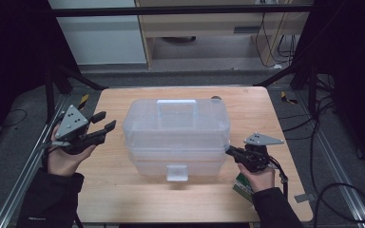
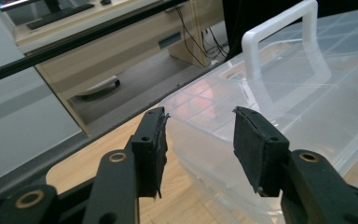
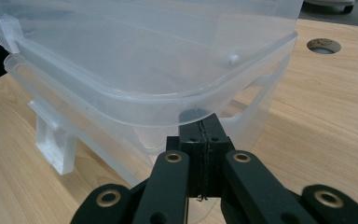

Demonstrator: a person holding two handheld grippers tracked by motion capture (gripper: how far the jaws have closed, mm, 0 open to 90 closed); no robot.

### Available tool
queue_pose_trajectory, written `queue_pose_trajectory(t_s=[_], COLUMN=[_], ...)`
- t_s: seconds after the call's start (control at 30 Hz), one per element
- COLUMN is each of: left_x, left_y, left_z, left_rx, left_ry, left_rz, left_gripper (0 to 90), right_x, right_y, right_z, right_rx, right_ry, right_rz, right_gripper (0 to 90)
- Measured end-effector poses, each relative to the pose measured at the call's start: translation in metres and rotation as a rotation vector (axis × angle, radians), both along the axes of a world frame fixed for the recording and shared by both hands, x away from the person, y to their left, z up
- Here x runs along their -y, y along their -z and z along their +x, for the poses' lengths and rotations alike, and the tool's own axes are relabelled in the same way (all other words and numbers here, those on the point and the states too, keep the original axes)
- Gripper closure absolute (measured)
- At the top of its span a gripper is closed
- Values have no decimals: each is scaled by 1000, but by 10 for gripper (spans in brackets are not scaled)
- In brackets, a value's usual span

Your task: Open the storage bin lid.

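A clear plastic storage box [image 1: 176, 128] with a lid stands in the middle of the wooden table [image 1: 114, 190]. Its white handle [image 2: 279, 28] stands upright on top, and a latch tab [image 1: 177, 172] hangs at the front. My left gripper [image 1: 104, 121] hovers left of the box, open, jaws aimed at its near corner [image 2: 205, 135] with nothing between them. My right gripper [image 1: 229, 150] is shut, and its joined tips [image 3: 204, 133] sit right under the lid's rim [image 3: 168, 100] at the box's right side; I cannot tell whether they touch it.
A green and white object [image 1: 241, 184] lies under the right hand near the table's front right. A round hole [image 1: 216, 98] sits in the tabletop behind the box. Black frame bars and cables surround the table; bare wood lies in front of the box.
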State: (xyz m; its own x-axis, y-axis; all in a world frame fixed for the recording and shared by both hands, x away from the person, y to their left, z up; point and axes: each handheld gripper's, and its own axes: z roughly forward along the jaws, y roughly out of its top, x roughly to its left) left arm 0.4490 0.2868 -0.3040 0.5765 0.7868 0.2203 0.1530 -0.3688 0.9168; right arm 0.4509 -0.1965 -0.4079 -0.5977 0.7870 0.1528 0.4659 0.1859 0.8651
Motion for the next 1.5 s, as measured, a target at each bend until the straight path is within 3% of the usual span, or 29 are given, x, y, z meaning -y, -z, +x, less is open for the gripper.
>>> queue_pose_trajectory(t_s=[0.13,0.43,0.87,1.17,1.5], left_x=[-13,-29,-17,-4,9], left_y=[18,47,83,92,97], left_z=[-4,-12,-9,-8,-8], left_rx=[2,-67,-190,-231,-251], left_ry=[-40,-88,-45,21,77], left_rz=[-53,-125,-72,-51,-50], left_gripper=[572,656,761,820,864], right_x=[0,0,0,0,0], right_y=[0,0,0,0,0], right_z=[0,0,0,0,0], right_rx=[0,-3,-4,-7,-6], right_ry=[0,-2,-4,-5,-4], right_rz=[1,1,0,0,-1], right_gripper=[900,900,900,900,900])
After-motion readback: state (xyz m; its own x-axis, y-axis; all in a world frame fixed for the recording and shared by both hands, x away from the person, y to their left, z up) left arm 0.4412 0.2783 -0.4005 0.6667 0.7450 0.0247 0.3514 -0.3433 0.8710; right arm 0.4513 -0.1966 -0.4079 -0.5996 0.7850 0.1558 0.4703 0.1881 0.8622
